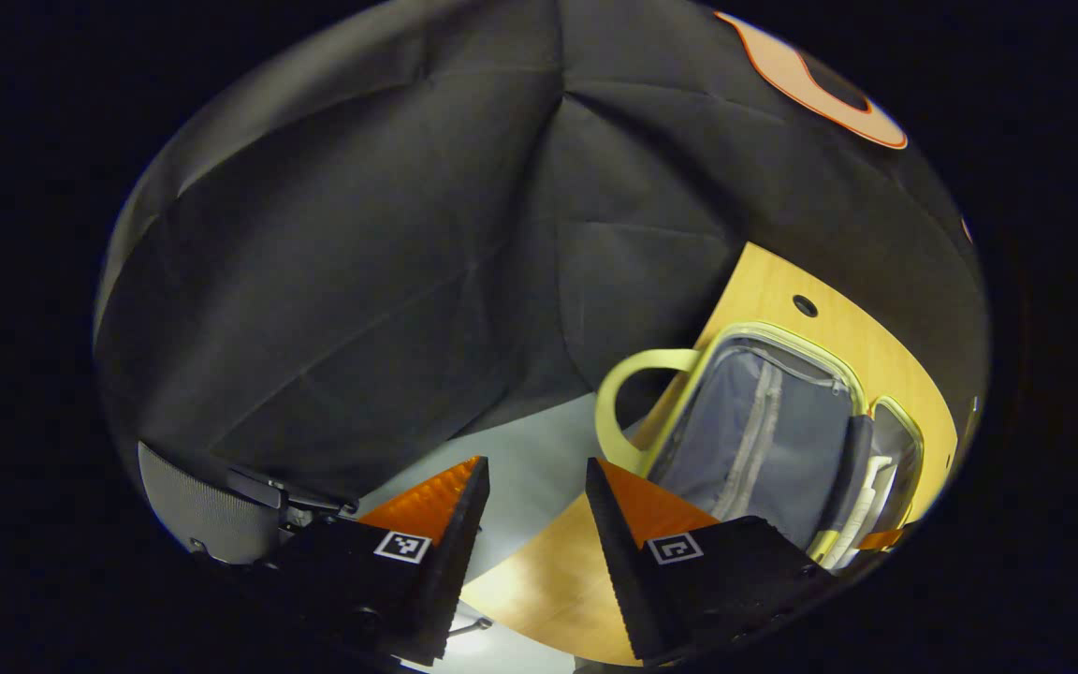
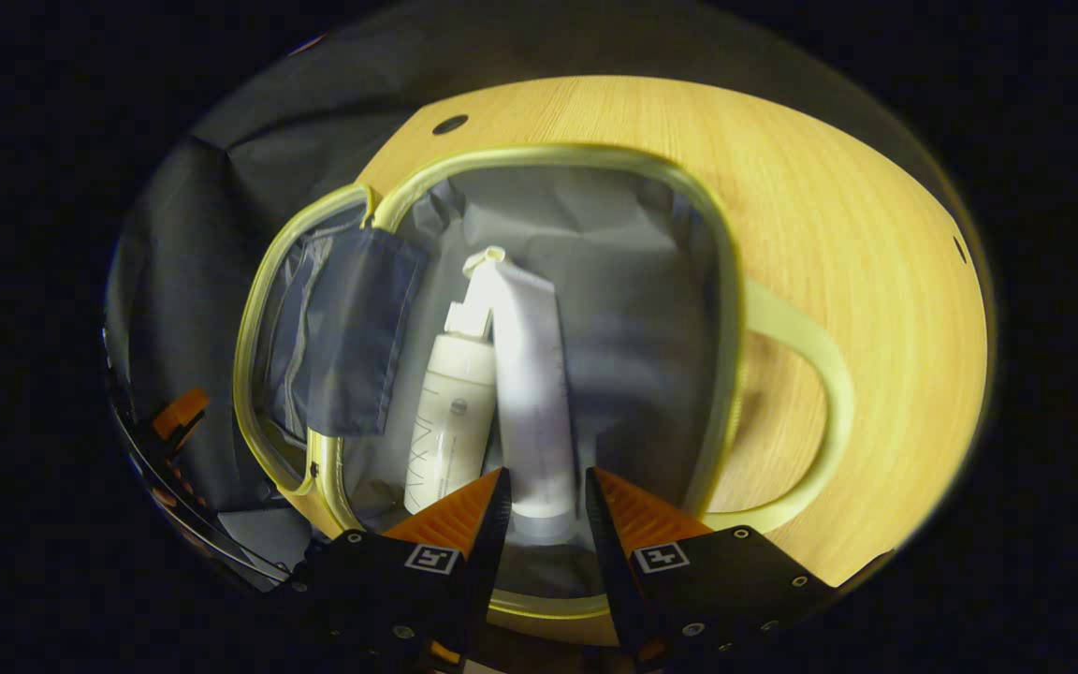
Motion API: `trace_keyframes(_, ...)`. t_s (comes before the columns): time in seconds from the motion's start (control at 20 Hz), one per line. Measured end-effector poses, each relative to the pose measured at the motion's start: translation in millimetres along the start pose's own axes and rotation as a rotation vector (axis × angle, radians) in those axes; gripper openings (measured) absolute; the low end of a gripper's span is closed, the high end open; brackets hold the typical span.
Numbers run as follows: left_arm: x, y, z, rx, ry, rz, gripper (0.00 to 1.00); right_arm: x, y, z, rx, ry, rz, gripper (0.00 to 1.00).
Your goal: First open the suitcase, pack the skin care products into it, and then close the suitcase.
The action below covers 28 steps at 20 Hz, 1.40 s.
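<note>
**Suitcase lying open, two skin care items inside**

The suitcase (image 2: 502, 159) is lying open on the wooden table (image 2: 829, 234), its pale yellow-green rim framing a grey fabric lining. In the right gripper view its main shell is facing up toward the camera, and its lid (image 2: 333, 337) is standing off to the left of the shell, with a dark fabric flap hanging over the lid's inner side. A looped handle (image 2: 820, 374) of the same pale colour is sticking out from the shell's right side and resting on the table.

Two skin care products are lying inside the shell, side by side and touching. A white pump bottle (image 2: 450, 412) is resting on the left, its pump head pointing away from the camera. A pale squeeze tube (image 2: 530, 374) is lying just to its right, its crimped end pointing away and its cap end nearest the camera.

The right gripper (image 2: 544, 491) is hovering over the near edge of the shell. Its jaws are standing slightly apart, with the tube's cap end showing in the gap between them; I cannot tell whether either finger is touching it.

In the left gripper view the suitcase (image 1: 764, 431) is sitting to the right, seen from the handle (image 1: 614, 402) side. The left gripper (image 1: 536, 477) is hanging near the table's (image 1: 782, 281) edge, well apart from the case, its jaws wide apart and holding nothing. A mesh-backed chair (image 1: 193, 505) is standing at lower left.
</note>
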<state>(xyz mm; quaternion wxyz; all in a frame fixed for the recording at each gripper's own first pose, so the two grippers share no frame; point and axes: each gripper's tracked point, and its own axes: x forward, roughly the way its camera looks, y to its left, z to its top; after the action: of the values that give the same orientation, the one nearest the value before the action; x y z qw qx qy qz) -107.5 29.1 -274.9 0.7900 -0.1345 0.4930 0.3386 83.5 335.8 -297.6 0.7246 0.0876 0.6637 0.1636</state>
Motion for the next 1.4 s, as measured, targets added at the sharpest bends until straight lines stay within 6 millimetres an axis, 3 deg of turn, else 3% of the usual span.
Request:
trace_keyframes(0.2, 35.6, 4.5, 19.4, -0.015, -0.029, -0.004, 0.73, -35.0, -21.9, 14.7, 0.035, -0.103, 0.0, 0.64)
trace_keyframes(0.35, 58.3, -12.6, 26.9, -0.09, -0.015, -0.088, 0.77, -58.4, -28.4, 20.6, 0.043, -0.176, 0.013, 0.65)
trace_keyframes(0.4, 70.8, -14.6, 31.2, -0.134, -0.014, -0.112, 0.78, -73.0, -33.7, 25.7, 0.04, -0.231, 0.019, 0.73)
trace_keyframes(0.45, 79.4, -18.3, 33.2, -0.181, 0.002, -0.143, 0.8, -85.0, -38.3, 32.0, 0.037, -0.281, 0.022, 0.76)
trace_keyframes(0.65, 99.0, -32.7, 21.4, -0.251, 0.088, -0.235, 0.82, -126.4, -53.1, 50.9, 0.066, -0.434, 0.035, 0.87)
trace_keyframes(0.7, 103.3, -51.1, 26.1, -0.307, 0.097, -0.308, 0.82, -144.2, -65.4, 60.3, 0.075, -0.51, 0.014, 0.92)
trace_keyframes(0.75, 110.2, -66.6, 17.2, -0.338, 0.126, -0.338, 0.82, -161.9, -76.7, 64.0, 0.085, -0.573, -0.011, 0.94)
trace_keyframes(0.85, 120.3, -81.1, 4.0, -0.414, 0.194, -0.412, 0.82, -178.3, -91.0, 65.4, 0.096, -0.621, -0.032, 0.95)
trace_keyframes(1.0, 127.1, -95.1, -5.1, -0.517, 0.245, -0.45, 0.35, -193.9, -114.0, 61.4, 0.111, -0.657, -0.08, 0.96)
trace_keyframes(1.05, 128.0, -99.7, -15.0, -0.524, 0.273, -0.465, 0.3, -198.1, -118.7, 59.4, 0.111, -0.668, -0.089, 0.96)
trace_keyframes(1.1, 119.0, -89.9, -12.9, -0.534, 0.272, -0.458, 0.3, -204.4, -124.1, 58.0, 0.111, -0.683, -0.103, 0.96)
trace_keyframes(1.15, 137.1, -98.9, -12.3, -0.528, 0.275, -0.478, 0.21, -208.8, -127.6, 59.5, 0.107, -0.701, -0.105, 0.95)
trace_keyframes(1.2, 134.7, -101.3, -11.8, -0.527, 0.273, -0.498, 0.18, -213.1, -130.0, 59.4, 0.105, -0.716, -0.115, 0.96)
trace_keyframes(1.3, 124.3, -94.8, -0.9, -0.508, 0.238, -0.538, 0.1, -216.0, -131.8, 60.4, 0.106, -0.732, -0.129, 0.95)
trace_keyframes(1.4, 105.2, -95.2, 16.0, -0.437, 0.166, -0.572, 0.09, -222.6, -141.1, 58.1, 0.111, -0.741, -0.136, 0.96)
